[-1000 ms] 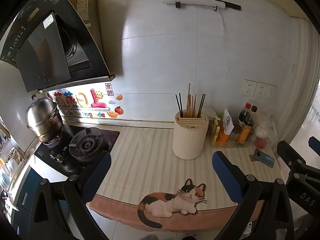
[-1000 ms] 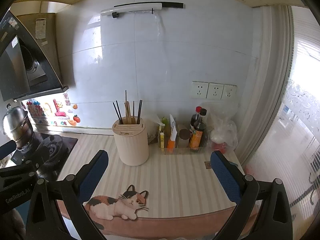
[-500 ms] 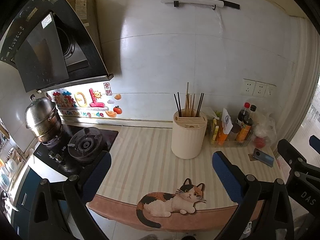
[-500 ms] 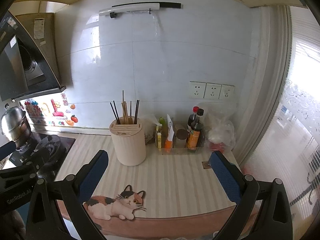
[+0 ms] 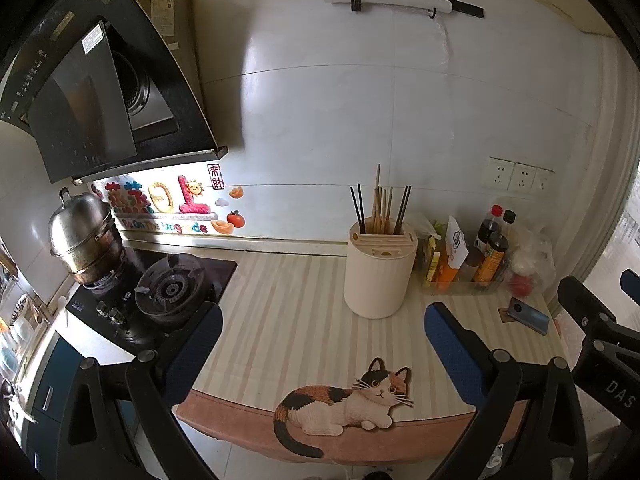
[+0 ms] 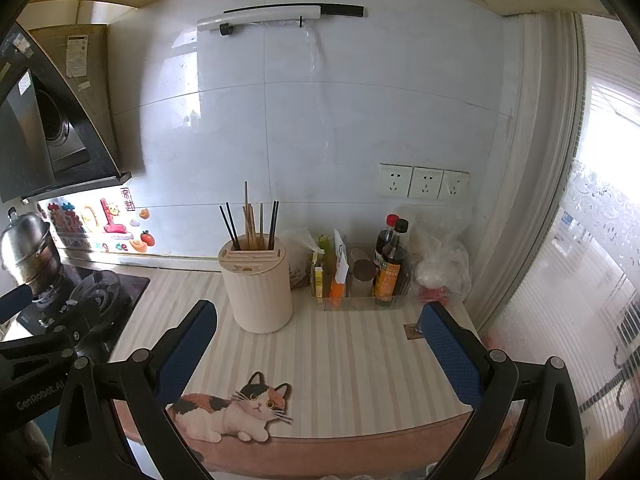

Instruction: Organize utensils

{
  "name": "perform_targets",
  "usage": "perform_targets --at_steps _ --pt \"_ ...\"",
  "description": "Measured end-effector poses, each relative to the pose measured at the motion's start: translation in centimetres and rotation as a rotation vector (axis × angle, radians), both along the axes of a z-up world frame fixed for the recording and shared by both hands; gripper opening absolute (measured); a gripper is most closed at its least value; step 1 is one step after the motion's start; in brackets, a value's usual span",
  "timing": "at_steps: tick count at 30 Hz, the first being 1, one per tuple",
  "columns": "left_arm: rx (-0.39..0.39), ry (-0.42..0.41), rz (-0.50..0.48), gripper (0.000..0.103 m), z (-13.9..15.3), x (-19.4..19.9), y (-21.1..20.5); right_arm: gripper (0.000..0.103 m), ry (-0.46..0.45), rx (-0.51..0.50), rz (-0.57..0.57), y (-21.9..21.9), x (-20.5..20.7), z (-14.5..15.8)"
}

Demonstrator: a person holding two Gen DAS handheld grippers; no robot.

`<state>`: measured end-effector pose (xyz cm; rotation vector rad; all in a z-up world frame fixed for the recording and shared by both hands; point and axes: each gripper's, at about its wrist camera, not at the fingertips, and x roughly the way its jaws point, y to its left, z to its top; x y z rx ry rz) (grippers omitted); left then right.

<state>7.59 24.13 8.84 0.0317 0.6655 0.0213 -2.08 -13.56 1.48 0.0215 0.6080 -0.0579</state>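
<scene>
A cream round utensil holder stands on the striped counter mat, with several black and wooden chopsticks upright in its back slot. It also shows in the right wrist view, chopsticks upright. My left gripper is open and empty, held above the counter's front edge, well short of the holder. My right gripper is open and empty too, to the right of the holder and short of it.
A striped mat with a cat picture covers the counter. A gas stove and steel pot stand at left. A clear tray of sauce bottles, a plastic bag and a phone are at right. Wall sockets are above.
Both views have drifted slightly; the holder sits a little further left in each frame. Both grippers stay open and empty.
</scene>
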Motion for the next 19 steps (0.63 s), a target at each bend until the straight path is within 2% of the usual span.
perform_targets --at_steps 19 --pt "-0.007 -0.005 -0.008 0.103 0.05 0.91 -0.18 0.103 0.002 -0.008 0.006 0.02 0.75 -0.06"
